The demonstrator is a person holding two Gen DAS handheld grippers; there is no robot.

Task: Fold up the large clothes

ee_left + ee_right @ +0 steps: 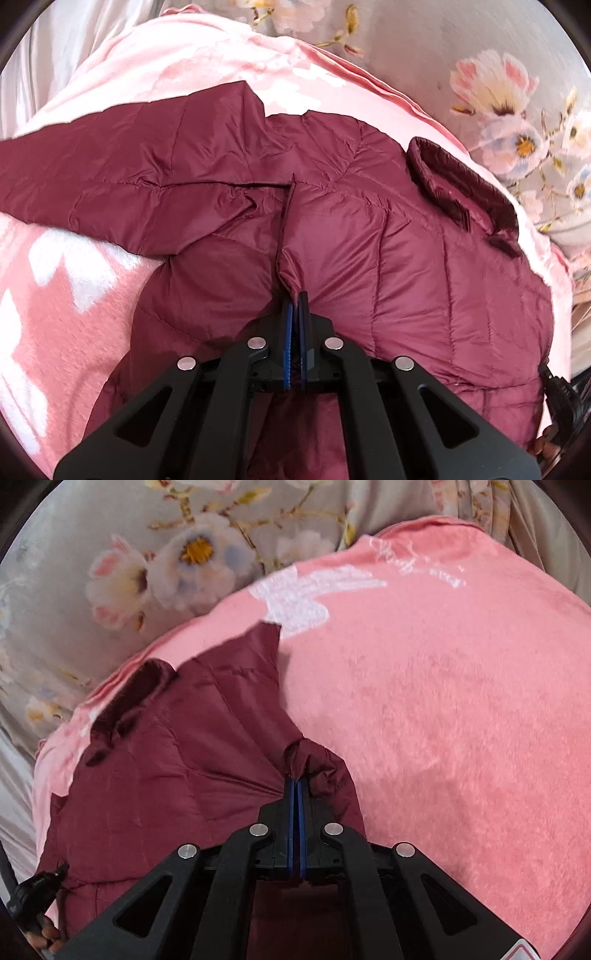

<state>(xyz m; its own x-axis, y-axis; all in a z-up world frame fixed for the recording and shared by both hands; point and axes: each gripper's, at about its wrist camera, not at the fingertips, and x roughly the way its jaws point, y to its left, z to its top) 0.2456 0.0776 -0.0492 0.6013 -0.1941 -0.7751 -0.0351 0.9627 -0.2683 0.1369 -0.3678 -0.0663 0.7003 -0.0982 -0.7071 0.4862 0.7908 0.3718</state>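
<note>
A dark red puffy jacket (pixel 369 229) is spread on a pink blanket (pixel 74 295) on a bed with flowered sheets (pixel 517 110). In the left view it is laid across the picture, with its collar (pixel 461 188) at the right and a sleeve (pixel 110 162) stretched out to the left. A fold of the jacket is pinched tight by the left gripper (pixel 295 295). A bunched bit of its edge is pinched tight by the right gripper (pixel 295 781), next to bare blanket.
</note>
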